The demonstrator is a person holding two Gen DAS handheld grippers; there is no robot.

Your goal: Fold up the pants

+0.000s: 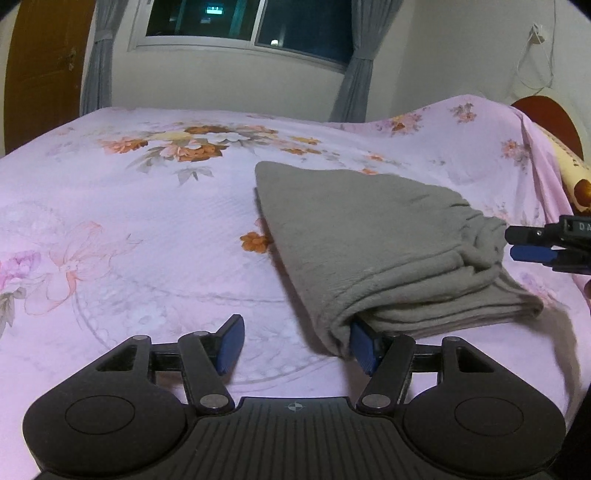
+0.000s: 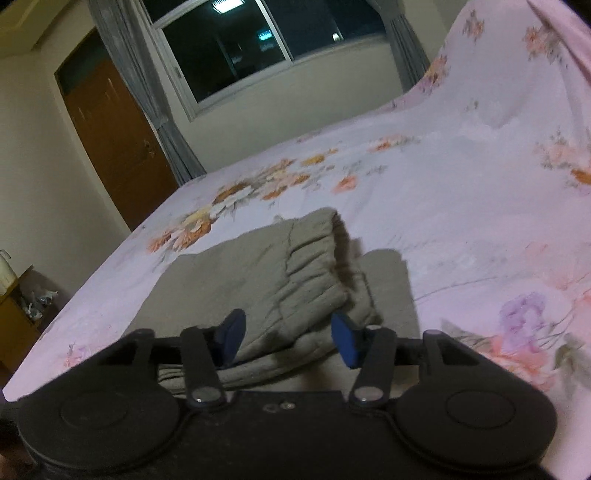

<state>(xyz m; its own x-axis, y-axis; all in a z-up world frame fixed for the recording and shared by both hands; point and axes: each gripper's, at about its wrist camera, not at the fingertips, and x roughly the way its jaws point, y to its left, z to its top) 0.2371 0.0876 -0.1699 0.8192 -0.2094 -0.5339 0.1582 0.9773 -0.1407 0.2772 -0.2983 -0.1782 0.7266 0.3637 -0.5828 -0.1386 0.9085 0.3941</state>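
The grey pants (image 1: 373, 236) lie folded in several layers on the pink floral bed sheet (image 1: 129, 229). My left gripper (image 1: 295, 341) is open; its right finger (image 1: 364, 345) is tucked under the near folded corner, its left finger over bare sheet. My right gripper (image 1: 524, 243) shows at the right edge, beside the bunched waistband end. In the right wrist view the right gripper (image 2: 288, 338) is open, its fingers on either side of the gathered waistband (image 2: 314, 273) of the pants (image 2: 221, 273).
The bed's raised headboard end (image 1: 546, 114) is at the far right, draped in the sheet. A window (image 1: 243, 22) with grey curtains and a brown door (image 1: 40, 70) stand behind. A small side stand (image 2: 14, 302) is left of the bed.
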